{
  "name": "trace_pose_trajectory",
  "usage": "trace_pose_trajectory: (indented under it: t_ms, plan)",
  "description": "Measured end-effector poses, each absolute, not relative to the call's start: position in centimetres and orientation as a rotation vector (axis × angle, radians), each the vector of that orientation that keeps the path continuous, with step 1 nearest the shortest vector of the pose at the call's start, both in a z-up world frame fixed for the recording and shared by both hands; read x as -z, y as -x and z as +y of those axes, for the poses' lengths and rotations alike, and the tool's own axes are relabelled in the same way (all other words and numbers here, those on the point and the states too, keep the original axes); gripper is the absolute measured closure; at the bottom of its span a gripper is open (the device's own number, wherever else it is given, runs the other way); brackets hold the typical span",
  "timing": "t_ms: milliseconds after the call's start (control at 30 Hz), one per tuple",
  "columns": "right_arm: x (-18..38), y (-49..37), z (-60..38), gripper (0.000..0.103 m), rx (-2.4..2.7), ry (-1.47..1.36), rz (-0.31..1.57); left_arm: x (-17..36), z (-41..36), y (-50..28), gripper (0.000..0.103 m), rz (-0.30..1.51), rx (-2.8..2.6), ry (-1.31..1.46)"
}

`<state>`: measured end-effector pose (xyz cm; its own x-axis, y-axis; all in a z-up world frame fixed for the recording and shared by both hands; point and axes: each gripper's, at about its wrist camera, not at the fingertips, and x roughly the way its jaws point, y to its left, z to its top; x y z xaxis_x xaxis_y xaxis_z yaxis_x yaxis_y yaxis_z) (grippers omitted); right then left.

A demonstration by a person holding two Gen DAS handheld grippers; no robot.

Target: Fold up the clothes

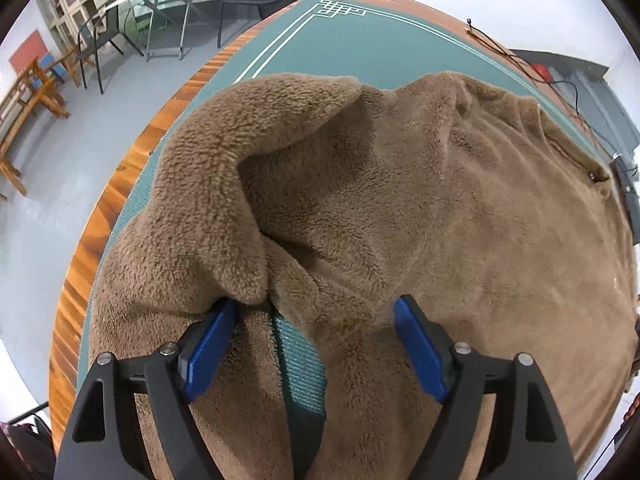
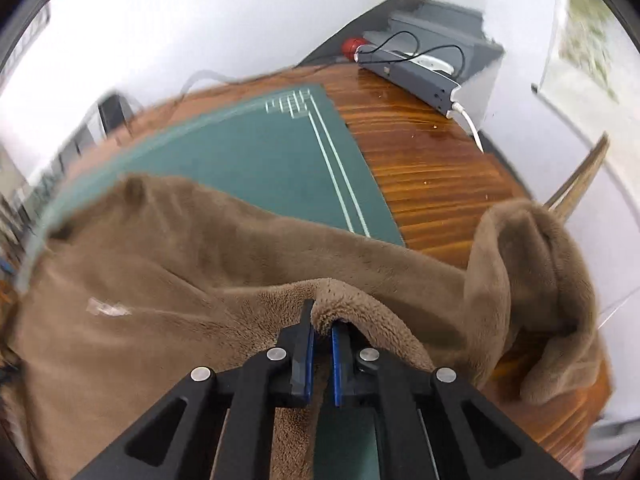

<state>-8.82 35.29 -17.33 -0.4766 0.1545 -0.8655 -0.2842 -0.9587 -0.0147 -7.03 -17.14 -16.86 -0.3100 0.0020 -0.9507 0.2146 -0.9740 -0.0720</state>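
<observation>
One brown fleece garment (image 1: 400,208) sprawls mostly unfolded over the green mat (image 1: 340,40) filling frame centre, right gripper (image 2: 322,326) clamped on its raised edge, left gripper (image 1: 316,312) spread wide, holding nothing, so folding looks barely begun.

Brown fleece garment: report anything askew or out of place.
The brown fleece garment lies unevenly. One sleeve hangs past the green mat over the bare wooden table, near its edge. The opposite sleeve is folded in. The right gripper pinches a fold; the left gripper is open.
</observation>
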Motion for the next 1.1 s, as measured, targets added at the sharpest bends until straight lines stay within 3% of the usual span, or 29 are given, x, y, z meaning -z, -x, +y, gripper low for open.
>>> trace_pose_trajectory:
  t_ms: [167,367,433,467,500,933,1100]
  plan:
    - [18.5,8.8,34.8,0.095,-2.483,1.487,0.091,16.7,-16.3,6.1,0.019,0.207,2.436,-1.744]
    - [16.9,6.3,34.2,0.084,-2.597,1.585,0.037,14.3,-15.0,2.6,0.019,0.144,2.478,-1.697]
    - [15.8,4.2,33.3,0.064,-2.647,1.582,-0.026,13.6,-14.6,1.4,0.019,0.122,2.491,-1.681]
    - [15.2,2.6,32.6,0.035,-2.685,1.575,-0.073,13.2,-14.4,0.8,0.019,0.112,2.498,-1.673]
    - [14.6,0.8,31.9,0.023,-2.726,1.565,-0.124,12.8,-14.2,0.2,0.019,0.101,2.505,-1.665]
    - [13.7,-20.1,21.7,0.024,-3.145,1.828,-0.982,11.3,-13.4,-10.2,0.019,0.103,2.487,-1.607]
    - [15.6,-23.6,20.5,0.032,-3.115,1.896,-1.272,11.2,-13.5,-14.7,0.019,0.126,2.463,-1.592]
